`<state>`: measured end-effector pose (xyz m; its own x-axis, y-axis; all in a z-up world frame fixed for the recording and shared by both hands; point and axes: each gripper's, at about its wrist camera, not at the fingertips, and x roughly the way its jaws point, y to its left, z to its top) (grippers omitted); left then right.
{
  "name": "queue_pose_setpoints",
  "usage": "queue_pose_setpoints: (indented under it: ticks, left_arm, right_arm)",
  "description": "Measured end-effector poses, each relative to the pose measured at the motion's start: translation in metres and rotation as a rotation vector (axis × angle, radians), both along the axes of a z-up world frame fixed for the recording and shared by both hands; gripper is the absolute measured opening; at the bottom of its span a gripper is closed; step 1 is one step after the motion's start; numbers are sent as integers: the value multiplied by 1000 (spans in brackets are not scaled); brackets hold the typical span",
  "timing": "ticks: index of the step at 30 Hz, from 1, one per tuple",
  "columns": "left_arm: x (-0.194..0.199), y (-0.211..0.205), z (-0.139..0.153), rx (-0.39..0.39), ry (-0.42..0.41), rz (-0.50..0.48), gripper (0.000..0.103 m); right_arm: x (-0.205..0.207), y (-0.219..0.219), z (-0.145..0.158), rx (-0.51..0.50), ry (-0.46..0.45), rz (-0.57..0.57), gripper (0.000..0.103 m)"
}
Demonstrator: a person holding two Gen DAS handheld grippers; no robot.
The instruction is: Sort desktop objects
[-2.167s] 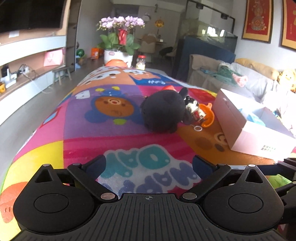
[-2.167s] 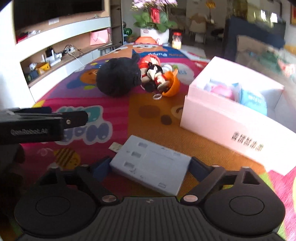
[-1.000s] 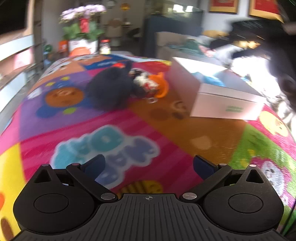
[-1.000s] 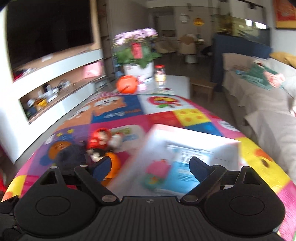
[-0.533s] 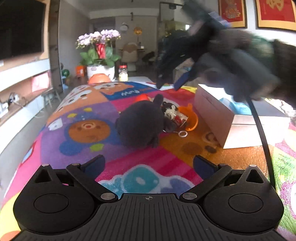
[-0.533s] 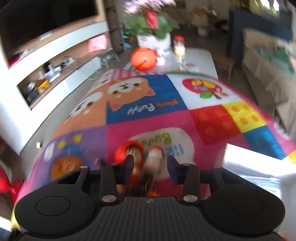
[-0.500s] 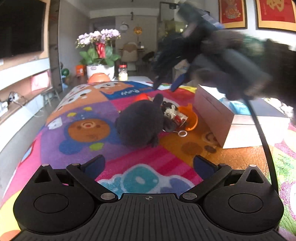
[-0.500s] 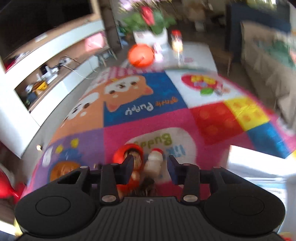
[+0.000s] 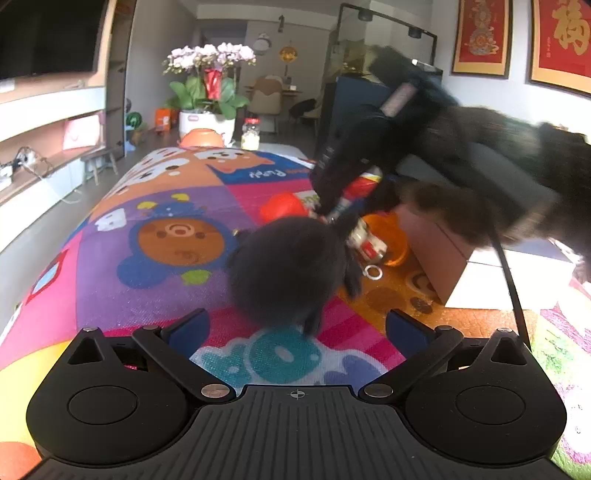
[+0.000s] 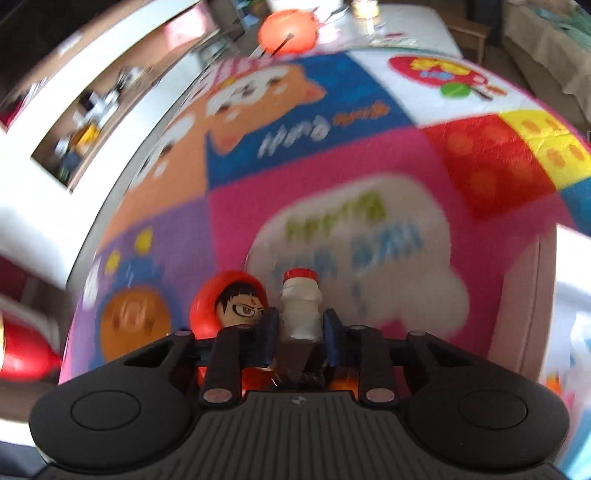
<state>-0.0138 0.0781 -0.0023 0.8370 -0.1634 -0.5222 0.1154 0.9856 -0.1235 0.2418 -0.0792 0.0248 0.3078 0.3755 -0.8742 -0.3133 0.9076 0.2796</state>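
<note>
A black plush toy (image 9: 284, 266) lies on the colourful play mat (image 9: 173, 206), just ahead of my open, empty left gripper (image 9: 295, 326). My right gripper (image 10: 299, 332) has its jaws narrowed around a small white bottle with a red cap (image 10: 301, 299); whether the pads touch it I cannot tell. A red-hooded figurine (image 10: 229, 302) stands just left of the bottle. In the left wrist view the right gripper (image 9: 332, 218) reaches down behind the plush, beside an orange cup (image 9: 388, 236) and a metal ring (image 9: 373, 272).
An open white cardboard box (image 9: 498, 273) stands on the mat at the right. At the mat's far end are a potted orchid (image 9: 207, 92), a glass jar (image 9: 251, 133) and an orange bowl (image 9: 201, 137). A sofa (image 10: 546, 33) lies right, shelves (image 9: 37, 147) left.
My right gripper dropped its grey flat box, swung over the white box to the toy pile and narrowed its jaws around the small bottle. My left gripper moved closer to the black plush.
</note>
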Motion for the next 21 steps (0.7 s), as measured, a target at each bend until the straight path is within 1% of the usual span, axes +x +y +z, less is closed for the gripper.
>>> queue_pose_setpoints:
  ticks: [4, 6, 8, 9, 10, 11, 12, 13, 14, 15, 17, 19, 21]
  left_arm:
    - [-1, -2, 0, 8, -4, -3, 103]
    - [-1, -3, 0, 14, -5, -3, 103]
    - [-1, -4, 0, 23, -4, 0, 103]
    - [-1, -4, 0, 26, -2, 1, 103]
    - [-1, -5, 0, 28, 0, 1, 103]
    - [0, -5, 0, 32, 1, 4, 103]
    - [0, -5, 0, 36, 3, 6, 103]
    - [1, -5, 0, 37, 3, 10, 103]
    - [1, -5, 0, 39, 2, 17, 103]
    - [0, -4, 0, 40, 0, 24, 103]
    - [-1, -2, 1, 31, -8, 42, 103]
    - [-2, 2, 4, 23, -15, 58, 103]
    - [0, 4, 8, 32, -3, 70, 103]
  right_arm:
    - [-43, -11, 2, 9, 62, 85, 26]
    - [-65, -21, 3, 35, 105, 126, 26]
    - [-89, -33, 13, 63, 94, 151, 27]
    - [-101, -40, 21, 65, 56, 157, 28]
    - [-116, -47, 30, 69, -4, 166, 30]
    - [-130, -55, 40, 68, -78, 179, 37]
    - [-146, -64, 50, 68, -157, 189, 47]
    - [-160, -73, 58, 65, -231, 190, 52]
    - [-173, -82, 64, 56, -296, 185, 59]
    - [-186, -89, 67, 47, -347, 179, 62]
    - [-208, -103, 66, 12, -421, 163, 64]
    - [-227, -107, 57, -28, -461, 165, 70]
    - [-241, -104, 43, -44, -477, 186, 78]
